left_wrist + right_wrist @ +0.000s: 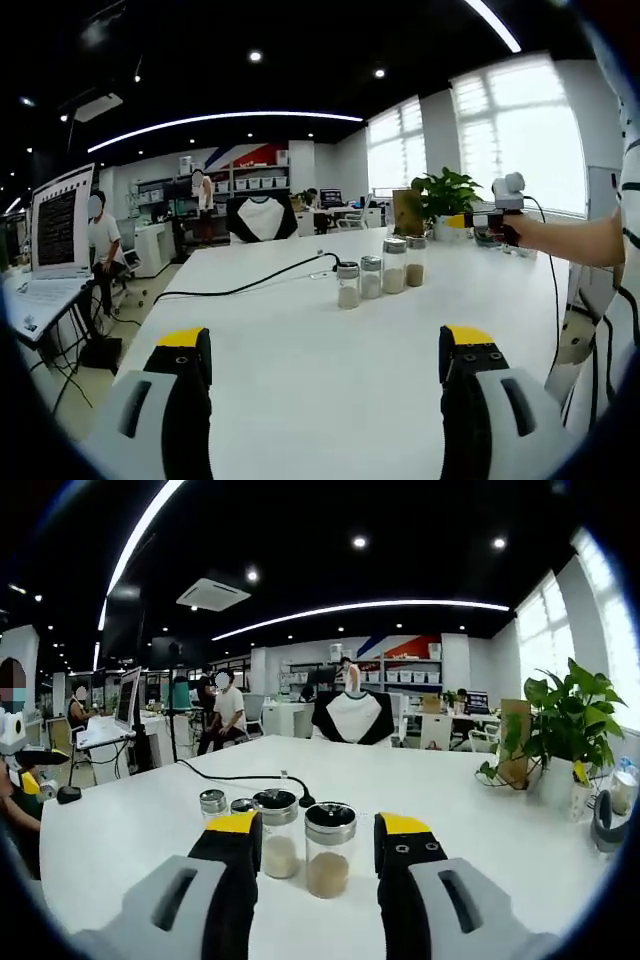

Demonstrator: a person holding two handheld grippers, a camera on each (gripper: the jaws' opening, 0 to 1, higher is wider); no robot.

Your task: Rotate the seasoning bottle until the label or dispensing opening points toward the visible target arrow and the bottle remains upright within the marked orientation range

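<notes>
A white table [300, 350] spans both views. On it stands a row of four glass seasoning bottles [381, 273] with metal lids, upright and close together, beside a black cable [250, 285]. In the right gripper view, my right gripper [318, 845] is wide open and holds nothing; the nearest bottle [329, 849], with brown seasoning, stands in the gap between its jaws, and I cannot tell whether either jaw touches it. A paler-filled bottle [277, 834] stands just left of it. In the left gripper view, my left gripper [325, 350] is wide open and empty, well short of the row. A potted plant [570, 725] stands far right.
</notes>
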